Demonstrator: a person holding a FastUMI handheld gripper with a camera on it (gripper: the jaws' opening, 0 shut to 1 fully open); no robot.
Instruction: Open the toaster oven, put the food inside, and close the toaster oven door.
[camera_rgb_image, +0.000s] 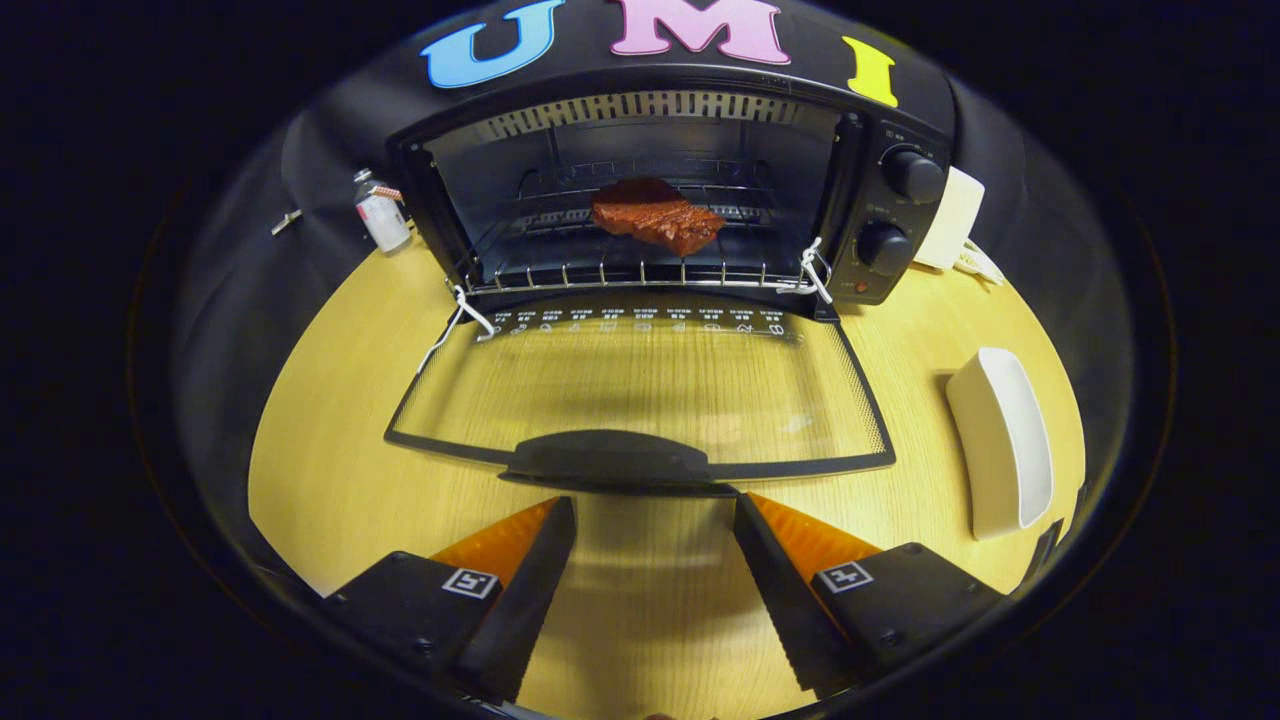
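A black toaster oven (880, 215) stands at the back of the wooden table with its glass door (640, 390) folded down flat toward me. A reddish-brown piece of meat (657, 216) lies on the wire rack (640, 270) inside the oven. The door's black handle (608, 462) sits just ahead of my fingertips. My gripper (655, 510) is open, with nothing between its fingers, and bare table shows in the gap.
A white oblong dish (1000, 440) lies on the table (330, 450) to the right of the door. A small white bottle (380, 212) stands left of the oven. A white plug block (950, 220) and its cord sit behind the oven's right side.
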